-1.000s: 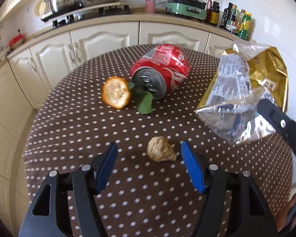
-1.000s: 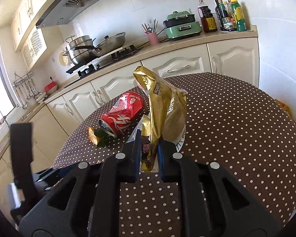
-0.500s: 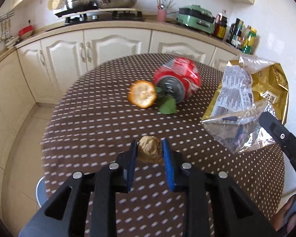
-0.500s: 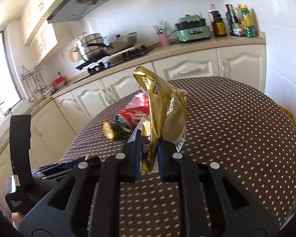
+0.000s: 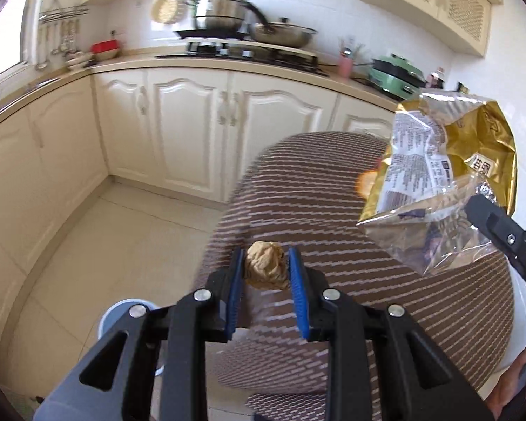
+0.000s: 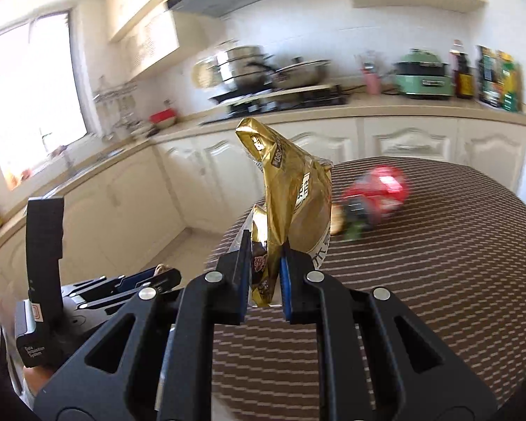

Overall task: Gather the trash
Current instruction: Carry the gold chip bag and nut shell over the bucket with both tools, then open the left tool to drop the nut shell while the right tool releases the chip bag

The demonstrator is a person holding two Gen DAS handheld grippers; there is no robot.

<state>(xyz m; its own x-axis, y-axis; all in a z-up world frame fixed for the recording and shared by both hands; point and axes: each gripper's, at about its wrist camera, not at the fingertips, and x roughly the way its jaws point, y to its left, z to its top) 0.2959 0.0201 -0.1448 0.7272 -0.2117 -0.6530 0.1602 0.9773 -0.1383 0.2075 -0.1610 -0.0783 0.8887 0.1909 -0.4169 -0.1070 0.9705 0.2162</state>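
Jaws on both our grippers are clamped on trash: left gripper (image 5: 265,273) pinches a crumpled brown paper wad (image 5: 265,271) between its blue pads, and right gripper (image 6: 265,277) is closed on the lower edge of a gold snack bag (image 6: 291,207), which stands tall above the fingers. Both loads ride clear of the dotted brown table (image 5: 333,231), near its edge, with tiled floor (image 5: 98,238) beyond. A pale blue round rim (image 5: 128,310) shows low beneath the left gripper; we judge it may be the bin, but too little of it shows to be sure. Still lying on the cloth are the red can (image 6: 378,193) and dark green scraps (image 6: 354,226) beside it, blurred in our right view. Risks as we read them: the wad is held only at its flanks and is soft, so a quick swing could let it squirm out and roll off across the floor. The bag is gripped by one thin corner; it flops, could catch air, slide free, or spill crumbs if its open end tips. The bag also hangs close to our left gripper's path, so the two could tangle over the drop point.
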